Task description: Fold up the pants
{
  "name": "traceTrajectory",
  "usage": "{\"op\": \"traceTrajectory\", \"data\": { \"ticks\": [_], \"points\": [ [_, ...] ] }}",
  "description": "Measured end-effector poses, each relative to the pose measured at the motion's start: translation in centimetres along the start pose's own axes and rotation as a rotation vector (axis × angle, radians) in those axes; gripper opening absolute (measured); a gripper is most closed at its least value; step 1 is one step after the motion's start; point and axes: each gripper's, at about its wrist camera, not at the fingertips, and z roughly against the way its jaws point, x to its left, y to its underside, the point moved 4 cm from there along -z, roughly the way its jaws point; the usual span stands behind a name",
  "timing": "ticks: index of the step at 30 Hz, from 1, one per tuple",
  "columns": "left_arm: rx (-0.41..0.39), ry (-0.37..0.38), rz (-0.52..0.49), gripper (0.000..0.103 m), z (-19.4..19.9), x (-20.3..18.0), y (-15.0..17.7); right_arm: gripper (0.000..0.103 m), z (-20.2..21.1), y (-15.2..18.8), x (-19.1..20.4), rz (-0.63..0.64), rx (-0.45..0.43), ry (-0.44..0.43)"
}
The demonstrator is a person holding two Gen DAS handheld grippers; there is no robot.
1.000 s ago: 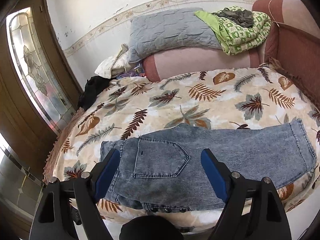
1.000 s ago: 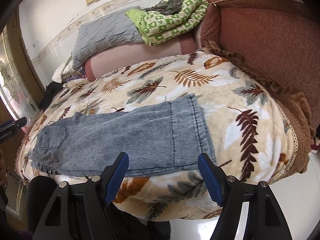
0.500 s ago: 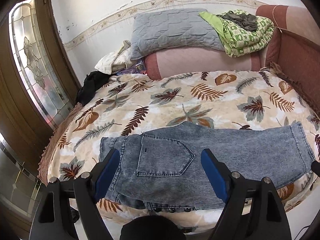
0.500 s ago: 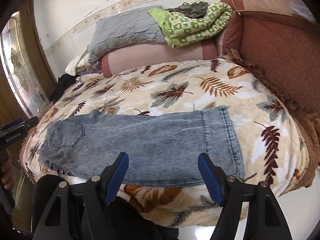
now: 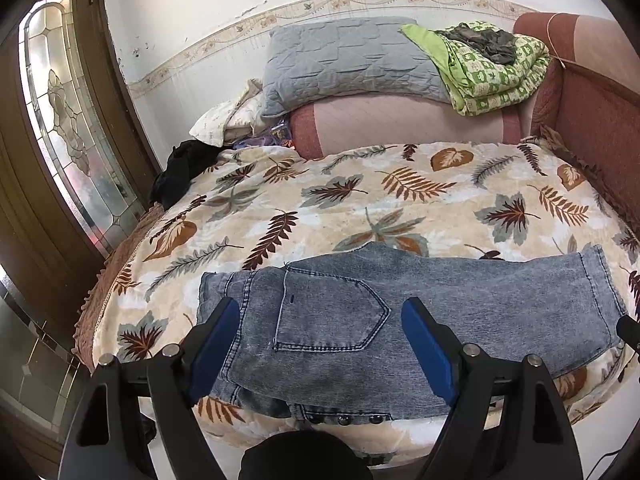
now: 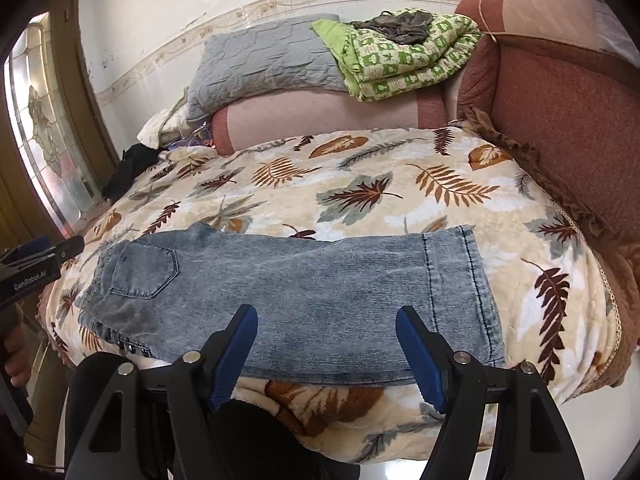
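Left wrist view first: the left gripper (image 5: 316, 340) is hovering over the near edge of the bed with its blue-padded jaws spread wide and nothing sitting between them, so it isn't gripping anything. Under it the denim pants (image 5: 460, 312) are lying flat along the front edge of the leaf-print blanket (image 5: 360, 200), already doubled leg over leg. The waist end is pointing left and the hem is pointing right. The back pocket (image 5: 328, 312) is facing up, right between the two pads from this angle, and a row of dark studs (image 5: 344, 419) is peeking out along the near edge. At the back of the bed a grey pillow (image 5: 344, 64) is sitting on a pink bolster (image 5: 400, 120), with a folded green quilt (image 5: 496, 76) beside it. A black garment (image 5: 176, 176) is bunching up at the far left corner, next to the glass-panelled door (image 5: 68, 132).

Right wrist view: the right gripper (image 6: 326, 354) is also hanging wide open and empty, hovering above the leg part of the pants (image 6: 320, 300), apart from the cloth as far as I can tell. The hem end (image 6: 460, 280) is lying to the right of the pads, the pocket way over to the left. The other gripper's black body is poking in at the left edge, with the person's hand (image 6: 16, 354) wrapping around its handle. The reddish headboard (image 6: 560, 120) is filling the right side.
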Motion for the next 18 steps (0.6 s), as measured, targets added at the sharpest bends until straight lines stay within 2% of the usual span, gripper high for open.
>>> {"op": "traceTrajectory", "data": {
  "ticks": [18],
  "points": [
    [-0.006,0.009,0.034,0.084,0.1,1.2,0.2,0.075,1.1,-1.3,1.4,0.009,-0.035,-0.004]
  ]
}}
